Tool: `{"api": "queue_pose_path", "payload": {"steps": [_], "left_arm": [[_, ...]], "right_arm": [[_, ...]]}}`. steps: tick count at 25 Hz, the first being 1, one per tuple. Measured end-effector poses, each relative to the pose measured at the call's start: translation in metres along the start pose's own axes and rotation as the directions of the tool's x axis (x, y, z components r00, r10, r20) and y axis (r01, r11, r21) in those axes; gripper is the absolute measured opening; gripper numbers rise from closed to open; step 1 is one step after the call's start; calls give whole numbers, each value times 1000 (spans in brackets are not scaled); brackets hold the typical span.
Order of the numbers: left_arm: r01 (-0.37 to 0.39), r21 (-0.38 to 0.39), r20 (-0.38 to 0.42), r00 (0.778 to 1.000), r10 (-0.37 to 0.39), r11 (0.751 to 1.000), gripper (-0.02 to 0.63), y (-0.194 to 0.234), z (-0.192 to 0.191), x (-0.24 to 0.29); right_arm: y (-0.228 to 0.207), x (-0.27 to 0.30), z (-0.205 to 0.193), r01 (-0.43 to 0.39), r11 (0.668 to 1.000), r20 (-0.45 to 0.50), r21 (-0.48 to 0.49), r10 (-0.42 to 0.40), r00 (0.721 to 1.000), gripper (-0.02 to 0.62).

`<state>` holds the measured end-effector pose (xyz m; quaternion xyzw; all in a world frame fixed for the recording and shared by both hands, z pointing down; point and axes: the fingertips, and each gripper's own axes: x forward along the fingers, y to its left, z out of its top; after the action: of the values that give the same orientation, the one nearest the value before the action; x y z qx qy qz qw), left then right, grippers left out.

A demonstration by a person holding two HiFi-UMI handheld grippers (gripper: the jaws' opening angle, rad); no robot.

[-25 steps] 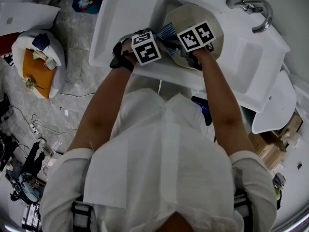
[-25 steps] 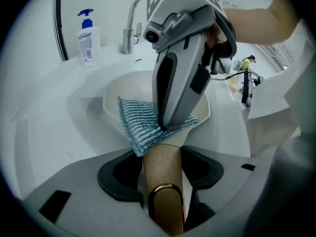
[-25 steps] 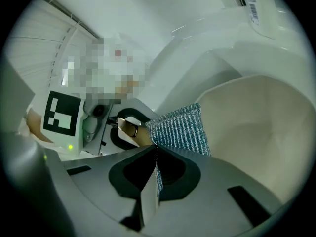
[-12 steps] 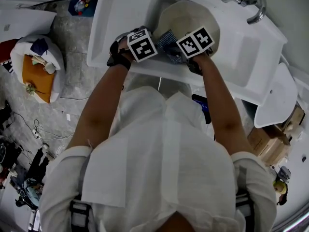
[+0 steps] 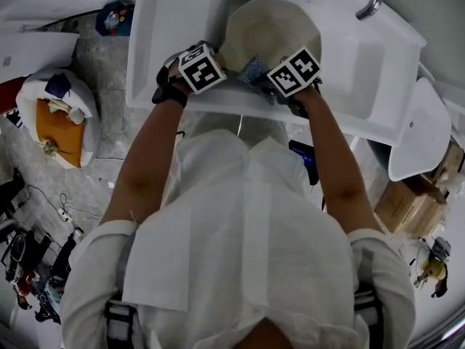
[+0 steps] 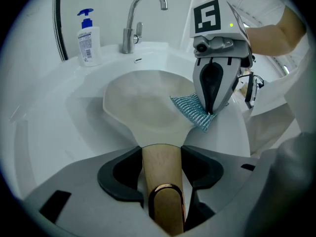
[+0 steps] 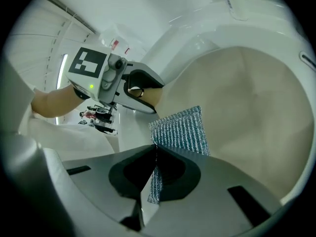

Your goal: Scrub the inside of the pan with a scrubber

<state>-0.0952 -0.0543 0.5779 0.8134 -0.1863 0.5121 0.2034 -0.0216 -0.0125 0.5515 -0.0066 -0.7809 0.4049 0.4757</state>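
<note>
1. The left gripper (image 6: 162, 158) was clamped on the pan's wooden handle (image 6: 160, 169), with one jaw pressed against each side of it, close to where it joined the bowl. This looked a sound place to hold. The wood seemed stiff and dry, likely less slippery than the smooth rim, and a grip near the bowl should resist twisting under scrubbing.
2. The right gripper (image 7: 155, 154) had its jaws closed together on the near edge of the scrubber (image 7: 181, 130), a thin blue-grey ribbed pad. The pad appeared soft and light, so it could fold or pull free if pushed hard.
3. The pan (image 6: 143, 100), cream inside, sat in the white sink (image 6: 59, 112). The scrubber's free end lay over the pan's inner surface on the handle side, though contact could not be confirmed. The pan looked rigid and fairly weighty, with a smooth lining that might scratch.
4. The marker cube (image 6: 212, 15) on the right gripper carried only a black-and-white square pattern, no words. No brand showed on the pan or the scrubber.
5. Beyond the pan stood the faucet (image 6: 136, 16) and a soap bottle (image 6: 89, 38) with a blue pump. The print on its label was too small to read.
</note>
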Motion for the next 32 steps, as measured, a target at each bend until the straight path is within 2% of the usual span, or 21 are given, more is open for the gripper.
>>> {"api": "queue_pose_path", "payload": {"steps": [11, 18, 25, 32], "left_arm": [[4, 1, -5, 1000, -4, 1000, 255, 1, 0, -1], [7, 1, -6, 1000, -7, 1000, 255, 3, 0, 0], [5, 3, -7, 1000, -5, 1000, 254, 4, 1, -1], [4, 4, -9, 1000, -4, 1000, 253, 4, -1, 0]], "right_arm": [[-23, -23, -40, 110, 994, -57, 7, -110, 992, 15], [-51, -47, -70, 200, 980, -125, -5, -199, 972, 15], [-81, -71, -86, 300, 954, -142, 24, -293, 945, 15], [-121, -97, -89, 418, 902, -76, 110, -412, 908, 15]]}}
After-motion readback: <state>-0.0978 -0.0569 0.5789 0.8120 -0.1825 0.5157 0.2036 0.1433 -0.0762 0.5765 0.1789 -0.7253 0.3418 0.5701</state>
